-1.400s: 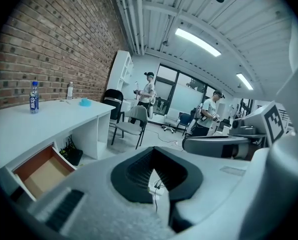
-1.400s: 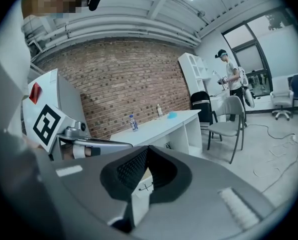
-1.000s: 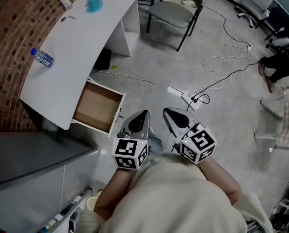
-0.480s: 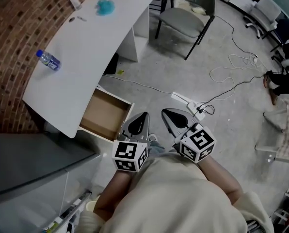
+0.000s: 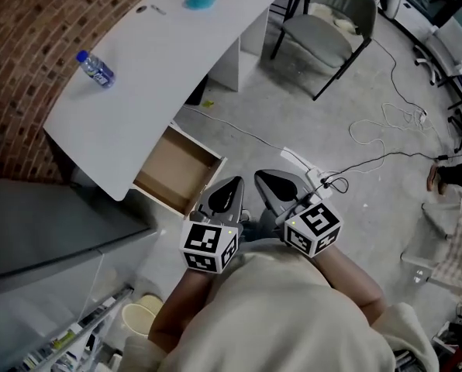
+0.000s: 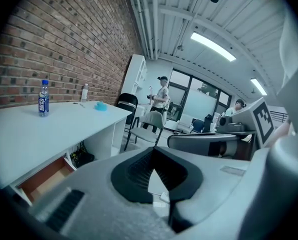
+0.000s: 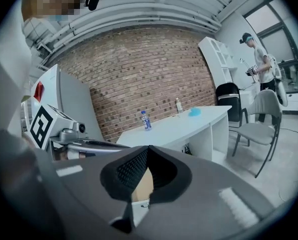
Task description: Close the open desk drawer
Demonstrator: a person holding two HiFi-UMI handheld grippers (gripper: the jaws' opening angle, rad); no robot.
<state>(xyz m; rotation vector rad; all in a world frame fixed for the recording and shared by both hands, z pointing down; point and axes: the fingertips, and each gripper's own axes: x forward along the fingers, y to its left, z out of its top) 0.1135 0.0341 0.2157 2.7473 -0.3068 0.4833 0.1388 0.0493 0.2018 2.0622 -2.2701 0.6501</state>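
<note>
As it stands open, drawer [image 5: 177, 170], empty, brown inside.

Loose cream sweatshirt [image 5: 293, 316] with wide sleeves, left gripper [image 5: 231, 183] and right gripper [image 5: 262, 177] in pale grey, tapered shells, black ribbed pads [image 6: 139, 171], white marker cubes [image 5: 209, 245] printed with bold black squares

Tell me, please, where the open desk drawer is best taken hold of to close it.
Its white front panel, nearest the left gripper. The drawer stands pulled out from under the desk toward you, so come from the floor side and probably press shut jaws flat against it rather than pinching.
</note>
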